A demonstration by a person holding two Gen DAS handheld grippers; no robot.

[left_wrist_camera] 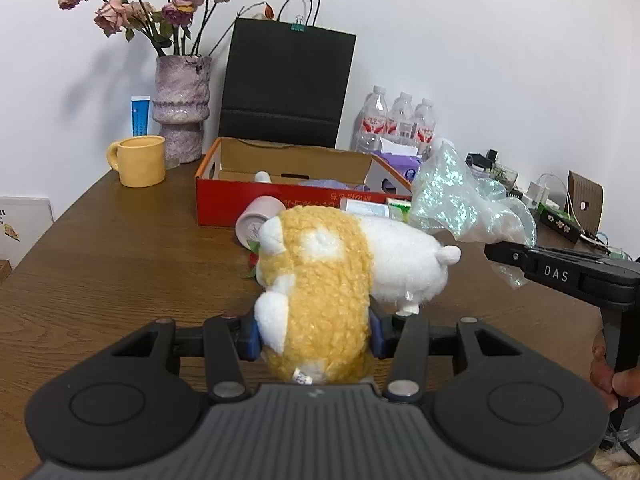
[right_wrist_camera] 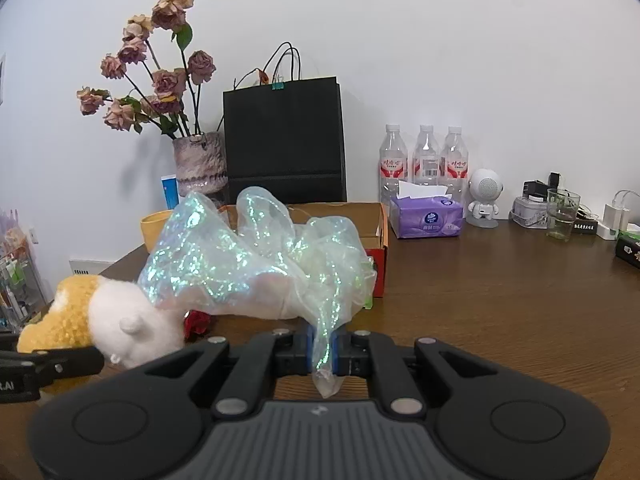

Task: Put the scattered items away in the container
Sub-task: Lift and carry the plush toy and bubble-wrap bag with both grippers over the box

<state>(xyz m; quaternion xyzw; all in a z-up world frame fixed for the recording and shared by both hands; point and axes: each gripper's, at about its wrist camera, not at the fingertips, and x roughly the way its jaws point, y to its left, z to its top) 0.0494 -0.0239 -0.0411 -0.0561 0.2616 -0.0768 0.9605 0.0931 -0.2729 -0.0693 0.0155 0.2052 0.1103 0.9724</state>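
Note:
My left gripper is shut on a yellow and white plush toy and holds it above the table, short of the red cardboard box. The plush also shows at the left of the right wrist view. My right gripper is shut on a shiny iridescent cloth, which hangs in front of the box. The cloth and the right gripper's finger show in the left wrist view. A pink cylinder and a red item lie on the table before the box.
A yellow mug, a vase of dried roses and a black paper bag stand behind the box. Water bottles, a purple tissue box, a white figure and chargers stand at the back right.

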